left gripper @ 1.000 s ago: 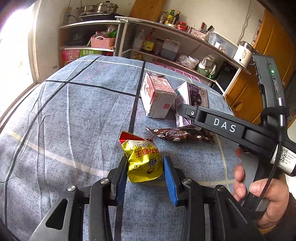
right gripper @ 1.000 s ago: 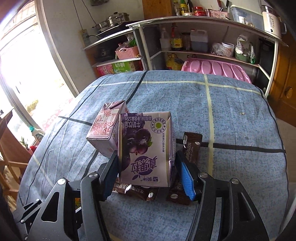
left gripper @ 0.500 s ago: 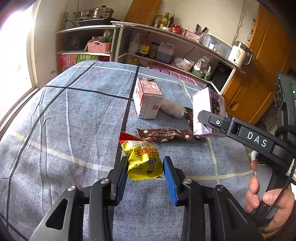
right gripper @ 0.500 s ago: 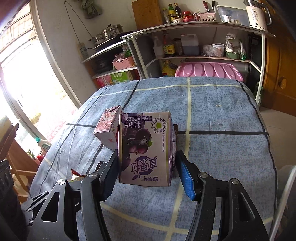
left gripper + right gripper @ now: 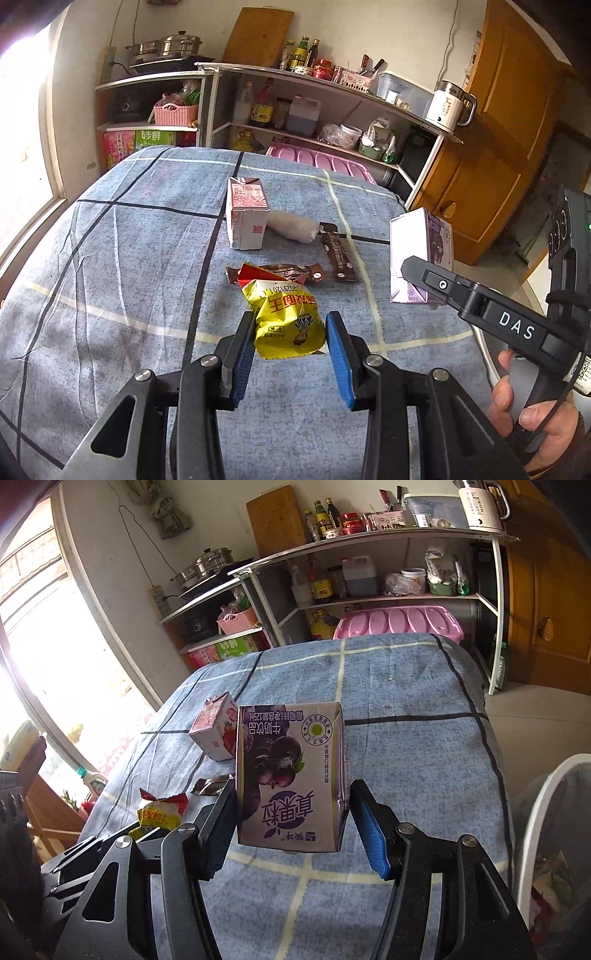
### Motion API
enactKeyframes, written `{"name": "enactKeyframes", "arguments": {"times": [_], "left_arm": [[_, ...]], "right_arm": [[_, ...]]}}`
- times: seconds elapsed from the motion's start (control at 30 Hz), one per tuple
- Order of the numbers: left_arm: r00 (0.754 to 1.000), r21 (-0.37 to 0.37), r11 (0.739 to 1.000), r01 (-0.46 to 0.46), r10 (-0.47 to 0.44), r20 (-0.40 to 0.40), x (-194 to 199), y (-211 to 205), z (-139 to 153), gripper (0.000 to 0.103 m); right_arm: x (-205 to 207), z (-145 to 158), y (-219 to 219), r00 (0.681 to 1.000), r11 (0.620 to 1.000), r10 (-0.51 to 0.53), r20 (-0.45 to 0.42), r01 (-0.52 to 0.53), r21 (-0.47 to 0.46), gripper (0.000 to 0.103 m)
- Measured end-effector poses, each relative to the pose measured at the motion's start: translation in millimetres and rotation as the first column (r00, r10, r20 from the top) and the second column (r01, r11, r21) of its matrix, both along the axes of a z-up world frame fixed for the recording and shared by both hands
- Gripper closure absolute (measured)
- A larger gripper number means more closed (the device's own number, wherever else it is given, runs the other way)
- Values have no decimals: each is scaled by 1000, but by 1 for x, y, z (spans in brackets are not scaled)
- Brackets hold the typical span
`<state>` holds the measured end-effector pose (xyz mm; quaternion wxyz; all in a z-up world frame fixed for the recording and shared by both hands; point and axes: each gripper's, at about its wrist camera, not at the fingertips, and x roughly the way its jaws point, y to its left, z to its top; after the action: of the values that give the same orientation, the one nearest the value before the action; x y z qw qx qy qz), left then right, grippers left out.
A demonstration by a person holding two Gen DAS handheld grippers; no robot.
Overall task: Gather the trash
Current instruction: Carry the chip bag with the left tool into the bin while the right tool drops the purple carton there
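While the purple milk carton (image 5: 291, 779) hung clear of the blue checked tablecloth (image 5: 406, 709), pinched between the jaws of the right gripper (image 5: 291, 827), the white-rimmed trash bin (image 5: 546, 812) stood just beside the table's right edge, papers already in it. The step in hand looked like carrying that carton across and over the rim; it would go best held firm and level until squarely above the opening, since the box was upside down and might drip. The left gripper (image 5: 290, 343) had its jaws closed on the yellow snack bag (image 5: 286, 317), which seemed lifted off the cloth, though I could not tell for certain. Only the right wrist view showed the bin. Only the left one showed what remained on the table: the pink carton (image 5: 245, 218) upright, a white crumpled wad (image 5: 291, 230) touching it, and 2 brown wrappers (image 5: 338, 254) nearby, plus the person's right hand (image 5: 535, 413) on its handle.
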<state>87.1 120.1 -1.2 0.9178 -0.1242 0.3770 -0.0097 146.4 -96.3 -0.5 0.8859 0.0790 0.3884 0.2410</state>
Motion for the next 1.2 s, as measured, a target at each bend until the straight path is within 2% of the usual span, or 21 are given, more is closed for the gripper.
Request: {"name": "enactKeyframes", "arguments": {"times": [0.33, 0.63, 0.93, 1.2], "left_arm": [[995, 19, 995, 95, -96, 41, 1, -53, 21, 65], [974, 33, 976, 217, -219, 65, 7, -116, 31, 65], [928, 31, 930, 366, -368, 61, 19, -189, 29, 64], [874, 11, 875, 485, -485, 28, 34, -258, 15, 64]], "right_arm": [[-21, 14, -64, 995, 995, -95, 27, 93, 43, 42], [-35, 22, -127, 980, 980, -197, 41, 195, 49, 42], [-45, 23, -194, 950, 951, -309, 37, 308, 28, 42], [-47, -1, -254, 913, 912, -408, -27, 407, -44, 42]]}}
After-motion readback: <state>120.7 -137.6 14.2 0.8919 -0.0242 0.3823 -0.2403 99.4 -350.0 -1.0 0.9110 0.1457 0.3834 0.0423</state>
